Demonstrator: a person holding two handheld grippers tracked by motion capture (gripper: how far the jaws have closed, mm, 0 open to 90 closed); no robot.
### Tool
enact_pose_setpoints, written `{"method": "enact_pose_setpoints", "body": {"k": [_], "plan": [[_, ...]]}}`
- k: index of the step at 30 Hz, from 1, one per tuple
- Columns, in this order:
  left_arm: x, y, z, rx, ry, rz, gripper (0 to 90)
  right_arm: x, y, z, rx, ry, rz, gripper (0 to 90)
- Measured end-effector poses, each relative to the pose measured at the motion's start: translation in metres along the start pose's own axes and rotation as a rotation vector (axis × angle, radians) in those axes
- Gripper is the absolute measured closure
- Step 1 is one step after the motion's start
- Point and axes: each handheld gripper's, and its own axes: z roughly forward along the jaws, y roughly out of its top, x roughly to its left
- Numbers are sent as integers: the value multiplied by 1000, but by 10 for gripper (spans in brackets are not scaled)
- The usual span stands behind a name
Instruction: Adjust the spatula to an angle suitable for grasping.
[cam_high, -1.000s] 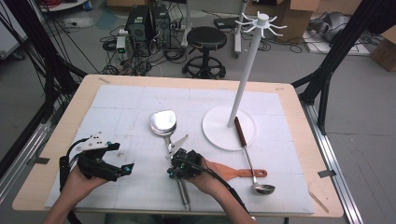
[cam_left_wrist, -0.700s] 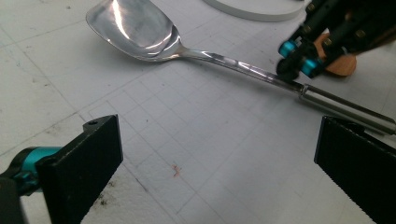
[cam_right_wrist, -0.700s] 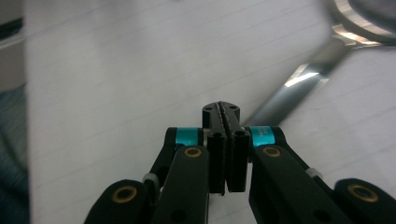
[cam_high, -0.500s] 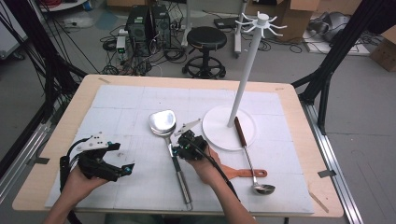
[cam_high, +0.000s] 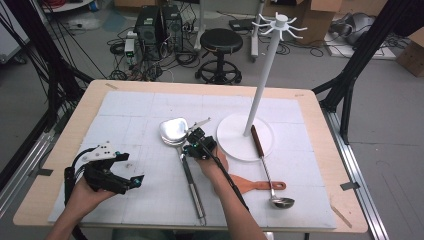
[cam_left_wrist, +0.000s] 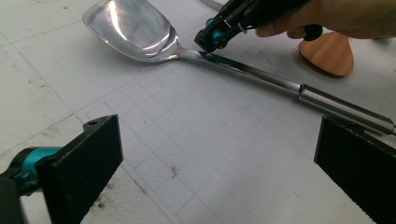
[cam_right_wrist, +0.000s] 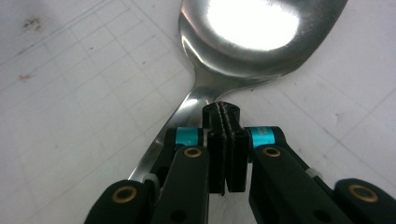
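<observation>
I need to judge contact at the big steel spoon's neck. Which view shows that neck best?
The right gripper view: the steel spoon fills it, its neck directly beneath the shut right hand-held gripper. The left gripper view shows bowl and handle side-on, farther off. The high view shows the whole spoon, small.

A wooden table (cam_high: 320, 107) carries a white gridded mat (cam_high: 125, 107) that covers most of its top, leaving a bare wood border all round. On the mat lie a steel spatula (cam_high: 182, 150), its blade toward the far side and handle toward the near edge; a wooden spatula (cam_high: 257, 186), flat near the front; and a ladle (cam_high: 272, 185), its bowl near the front and its handle end resting on the round white base of a rack (cam_high: 245, 137) that stands right of centre.
</observation>
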Motion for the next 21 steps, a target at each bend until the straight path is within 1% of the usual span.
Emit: {"method": "enact_pose_setpoints", "body": {"k": [3, 7, 8, 10, 11, 12, 13, 14, 15, 16, 18, 21], "plan": [[0, 0, 0, 0, 0, 1, 17, -2, 4, 5, -4, -1, 12, 894], [0, 0, 0, 1, 0, 1, 17, -1, 7, 11, 0, -4, 8, 894], [0, 0, 0, 2, 0, 1, 17, -1, 8, 11, 2, -4, 6, 894], [0, 0, 0, 2, -2, 6, 17, -2, 9, 12, -3, -6, 18, 894], [0, 0, 0, 2, -3, 5, 17, -3, 9, 13, -5, -5, 11, 894], [0, 0, 0, 4, -3, 6, 17, -3, 10, 13, -4, -9, 19, 894], [0, 0, 0, 2, -2, 5, 17, -3, 10, 13, -7, -28, 15, 894], [0, 0, 0, 2, -3, 4, 17, -4, 10, 13, -10, -32, 15, 894], [0, 0, 0, 2, -3, 5, 17, -6, 10, 13, -10, -25, 27, 894], [0, 0, 0, 4, -5, 6, 17, -7, 9, 13, -10, -20, 26, 895], [0, 0, 1, 4, -5, 5, 17, -7, 10, 13, -15, -27, 19, 894], [-1, 0, 1, 5, -7, 6, 17, -8, 10, 14, -12, -22, 30, 894]]}}
